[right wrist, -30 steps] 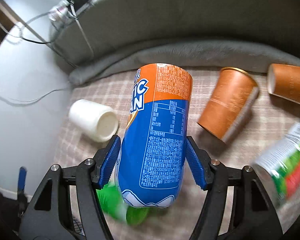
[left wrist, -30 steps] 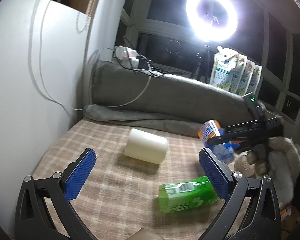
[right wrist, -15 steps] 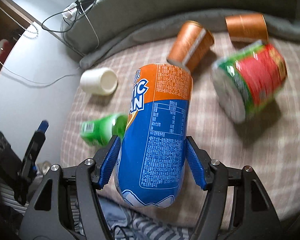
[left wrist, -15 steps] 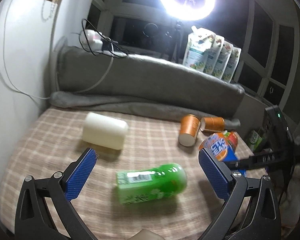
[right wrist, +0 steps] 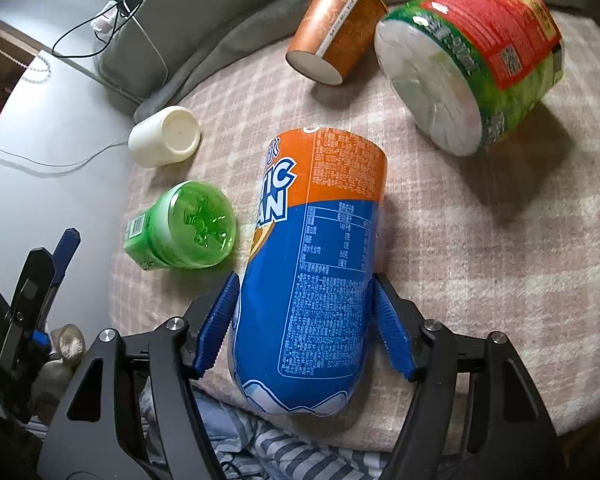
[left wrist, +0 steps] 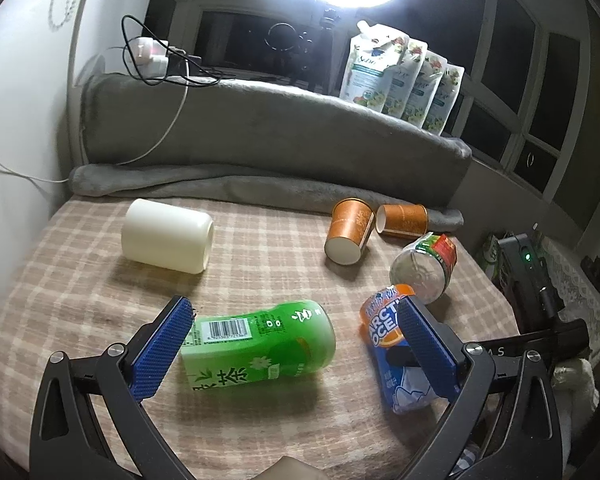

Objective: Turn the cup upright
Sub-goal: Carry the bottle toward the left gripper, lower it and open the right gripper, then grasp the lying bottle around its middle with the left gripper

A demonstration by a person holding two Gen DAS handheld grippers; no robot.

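A blue and orange cup (right wrist: 316, 264) lies between the pads of my right gripper (right wrist: 306, 324). The pads stand just off its sides, with small gaps, and the cup rests on the checked blanket (right wrist: 480, 240). The same cup (left wrist: 392, 344) shows in the left wrist view, partly behind my right pad. My left gripper (left wrist: 296, 352) is open above a green cup (left wrist: 260, 344) that lies on its side. The green cup (right wrist: 184, 232) also shows in the right wrist view.
A white cup (left wrist: 168, 236), two orange paper cups (left wrist: 350, 232) (left wrist: 402, 220) and a green and red cup (left wrist: 426, 268) lie on their sides. A grey cushion (left wrist: 260, 128) runs along the back. The bed edge is at the front and right.
My right gripper has come down toward the blanket and loosened around the blue and orange cup, which now lies there. My left gripper has moved in over the green cup.
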